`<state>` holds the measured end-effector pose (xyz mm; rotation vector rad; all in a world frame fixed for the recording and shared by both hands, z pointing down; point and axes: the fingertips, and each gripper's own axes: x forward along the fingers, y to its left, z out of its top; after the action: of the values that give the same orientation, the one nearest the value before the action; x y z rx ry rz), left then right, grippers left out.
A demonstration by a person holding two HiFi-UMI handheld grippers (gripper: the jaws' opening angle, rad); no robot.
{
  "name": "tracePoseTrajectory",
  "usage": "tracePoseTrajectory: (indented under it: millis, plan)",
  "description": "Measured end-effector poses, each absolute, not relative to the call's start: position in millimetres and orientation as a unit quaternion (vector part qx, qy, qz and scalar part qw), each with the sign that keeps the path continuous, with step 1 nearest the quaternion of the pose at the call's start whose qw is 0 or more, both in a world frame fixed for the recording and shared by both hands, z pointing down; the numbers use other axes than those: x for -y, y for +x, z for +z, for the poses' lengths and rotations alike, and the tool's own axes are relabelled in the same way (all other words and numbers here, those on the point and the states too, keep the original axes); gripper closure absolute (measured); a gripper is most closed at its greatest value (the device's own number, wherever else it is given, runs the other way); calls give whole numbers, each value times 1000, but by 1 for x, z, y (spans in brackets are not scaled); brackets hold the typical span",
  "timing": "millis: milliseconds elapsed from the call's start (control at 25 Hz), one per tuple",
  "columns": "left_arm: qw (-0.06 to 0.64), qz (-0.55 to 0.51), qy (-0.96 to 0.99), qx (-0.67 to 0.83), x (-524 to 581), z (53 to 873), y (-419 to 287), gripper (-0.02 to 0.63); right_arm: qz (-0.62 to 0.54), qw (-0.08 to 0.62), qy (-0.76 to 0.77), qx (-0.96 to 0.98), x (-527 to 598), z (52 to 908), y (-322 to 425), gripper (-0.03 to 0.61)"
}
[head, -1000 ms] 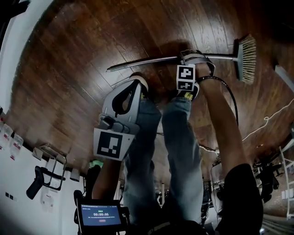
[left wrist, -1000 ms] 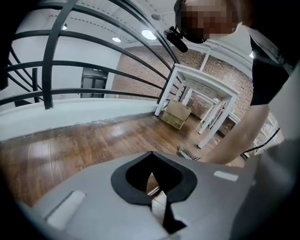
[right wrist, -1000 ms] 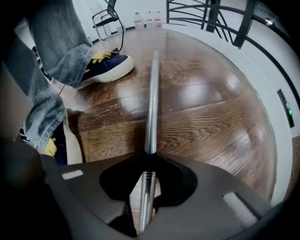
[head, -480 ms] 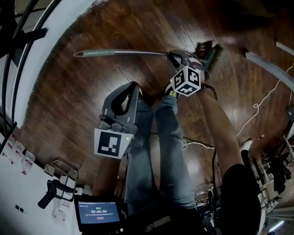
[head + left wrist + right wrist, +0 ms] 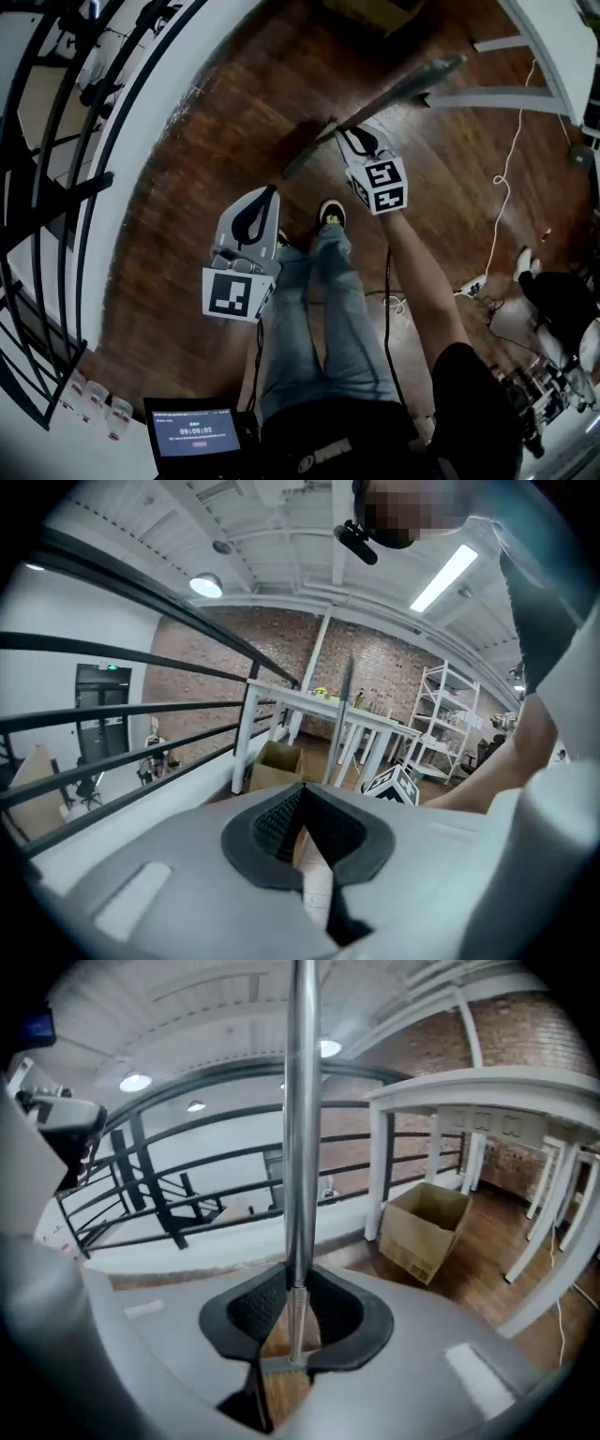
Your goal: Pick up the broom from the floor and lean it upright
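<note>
The broom's grey handle (image 5: 300, 1147) rises straight up through the right gripper view, and its bristle head (image 5: 281, 1370) shows low between the jaws. My right gripper (image 5: 298, 1283) is shut on that handle. In the head view the handle (image 5: 403, 89) runs as a slanted bar above the wooden floor, with the right gripper (image 5: 353, 133) clamped on it ahead of its marker cube. My left gripper (image 5: 270, 190) hangs apart at the left, over the person's leg. Its jaws (image 5: 302, 794) meet at the tips with nothing between them.
A black railing (image 5: 56, 187) on a white curved kerb bounds the floor at the left. A cardboard box (image 5: 427, 1227) and white tables (image 5: 487, 1101) stand ahead to the right. A white cable (image 5: 502, 159) lies on the floor, and a shoe (image 5: 330, 214) sits below the broom.
Both grippers have risen. The right one has lifted the broom off the floor and rolled, so the handle went from lying flat to standing up. The railing has come into view.
</note>
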<state>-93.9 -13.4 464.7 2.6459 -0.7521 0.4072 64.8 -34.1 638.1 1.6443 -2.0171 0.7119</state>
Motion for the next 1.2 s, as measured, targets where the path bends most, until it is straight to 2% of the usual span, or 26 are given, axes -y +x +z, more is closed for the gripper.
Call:
tracePoseTrajectory:
  millis: [120,480,640,880,1200]
  plan:
    - [165,130,949,236,14,445,-56,601,258,178,628,712,17,610,86,495]
    - [120,119,977,128,27,364,65,601,270,121,712,637,19,536,151,495]
    - [97,139,981,96,53,361,131,600,336,93,732,585,31,566,201,495]
    - [85,171,979,64,74,388,215,600,401,106,726,549,40,634,251,495]
    - [92,189,977,33,94,412,257,600,417,119,735,522,63,682,300,489]
